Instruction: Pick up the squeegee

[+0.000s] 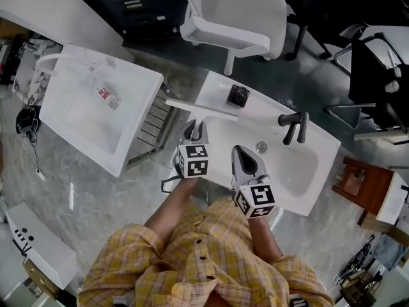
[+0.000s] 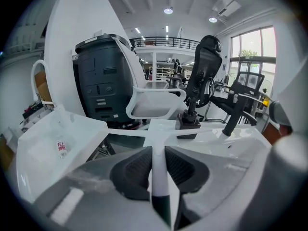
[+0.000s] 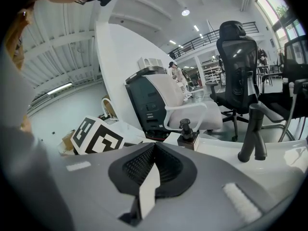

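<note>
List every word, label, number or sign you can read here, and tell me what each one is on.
Red-printed sticker in the white basin: too small and blurred to read.
Marker cube on the left gripper: black-and-white square patterns, no words or numbers.
Marker cube on the right gripper: the same kind of patterns, no words.
No other print can be made out.
</note>
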### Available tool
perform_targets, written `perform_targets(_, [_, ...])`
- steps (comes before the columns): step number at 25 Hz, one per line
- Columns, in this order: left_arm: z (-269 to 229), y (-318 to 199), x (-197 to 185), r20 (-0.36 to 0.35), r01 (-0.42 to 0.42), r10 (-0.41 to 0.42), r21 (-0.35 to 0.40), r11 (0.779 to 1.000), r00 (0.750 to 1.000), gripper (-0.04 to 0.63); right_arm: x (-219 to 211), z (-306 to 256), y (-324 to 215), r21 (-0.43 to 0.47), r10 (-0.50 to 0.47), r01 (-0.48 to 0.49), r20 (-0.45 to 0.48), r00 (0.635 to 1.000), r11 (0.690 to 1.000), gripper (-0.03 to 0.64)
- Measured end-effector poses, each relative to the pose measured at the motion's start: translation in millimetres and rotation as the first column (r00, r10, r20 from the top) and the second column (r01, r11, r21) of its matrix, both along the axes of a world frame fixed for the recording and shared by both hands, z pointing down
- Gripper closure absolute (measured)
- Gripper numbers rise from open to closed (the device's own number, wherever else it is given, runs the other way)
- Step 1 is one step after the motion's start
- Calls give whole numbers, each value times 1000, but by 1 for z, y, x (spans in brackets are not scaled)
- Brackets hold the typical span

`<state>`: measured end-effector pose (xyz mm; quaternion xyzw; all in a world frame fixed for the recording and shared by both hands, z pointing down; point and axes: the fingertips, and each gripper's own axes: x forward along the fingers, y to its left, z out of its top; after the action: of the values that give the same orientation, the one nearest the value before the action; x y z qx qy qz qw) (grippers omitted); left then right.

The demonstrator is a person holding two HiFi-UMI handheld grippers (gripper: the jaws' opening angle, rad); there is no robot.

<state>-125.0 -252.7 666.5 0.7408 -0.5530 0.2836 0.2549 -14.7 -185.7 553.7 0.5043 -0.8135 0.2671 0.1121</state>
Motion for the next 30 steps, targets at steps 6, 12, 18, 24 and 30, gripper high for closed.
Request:
perform_targets(6, [-34, 3, -2, -10, -5, 6, 58, 998, 1000, 508, 3, -20, 2, 38, -4, 4, -10, 1000, 999, 621])
perform_targets(12, [-69, 9, -4, -25, -13, 16, 110, 994, 1000, 508, 5, -40, 2, 82, -2, 4, -22, 1000, 997, 621])
perform_targets(18, [-106, 13, 2, -55, -21, 30, 170, 985, 998, 508, 9, -61, 2, 121, 1, 1, -23, 1000, 993, 621])
perform_targets(24, [-133, 18, 5, -84, -21, 39, 205, 978, 996, 508, 10, -79, 3, 152, 0, 3, -19, 1000, 988, 621])
perform_targets(30, [-160, 17, 4, -104, -14, 42, 255, 967, 994, 508, 7, -94, 1, 187, -7, 11, -24, 1000, 982, 621])
